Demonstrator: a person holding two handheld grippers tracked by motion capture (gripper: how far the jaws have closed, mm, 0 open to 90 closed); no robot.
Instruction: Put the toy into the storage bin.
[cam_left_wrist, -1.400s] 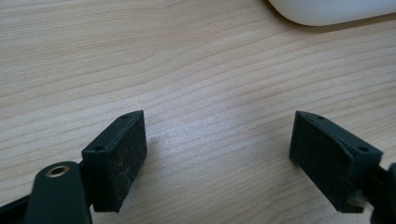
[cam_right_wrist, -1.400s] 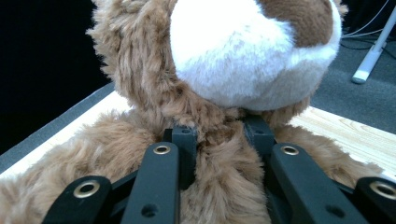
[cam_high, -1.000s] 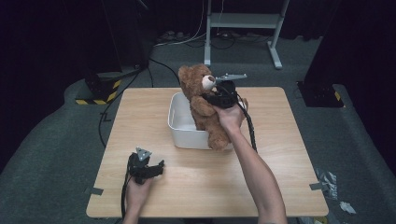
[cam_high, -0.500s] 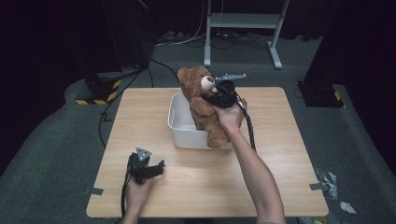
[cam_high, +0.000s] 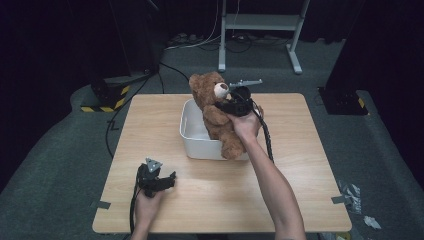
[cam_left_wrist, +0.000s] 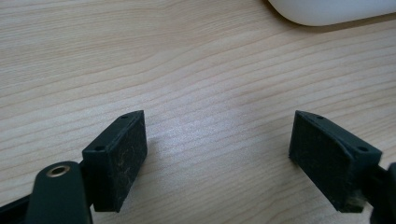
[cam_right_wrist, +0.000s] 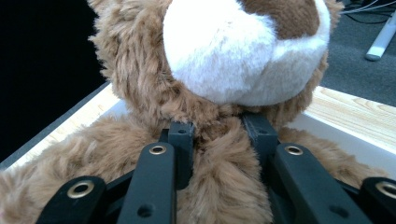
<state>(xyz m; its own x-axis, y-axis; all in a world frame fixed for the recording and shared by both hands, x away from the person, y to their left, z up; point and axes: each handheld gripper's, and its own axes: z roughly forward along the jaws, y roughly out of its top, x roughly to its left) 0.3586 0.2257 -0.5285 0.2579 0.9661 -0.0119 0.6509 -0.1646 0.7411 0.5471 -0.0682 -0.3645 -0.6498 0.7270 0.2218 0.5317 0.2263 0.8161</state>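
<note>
While the left gripper (cam_high: 167, 179) rests low at the lower left of the high view, its jaws spread wide over bare table (cam_high: 300, 165) with nothing between them, the work sits further right. At the frame's centre the teddy bear (cam_high: 216, 112) stands nearly upright, its long axis running head-up, seated in the white bin (cam_high: 192, 135) with one leg hanging over the near wall. To its right, the right gripper (cam_high: 227, 106) pinches the bear's chest just under the muzzle; its jaws have just been easing open, fur still between them. So the bear lies directly ahead of that gripper, and the right hand (cam_high: 245, 125) is far nearer than the left.
</note>
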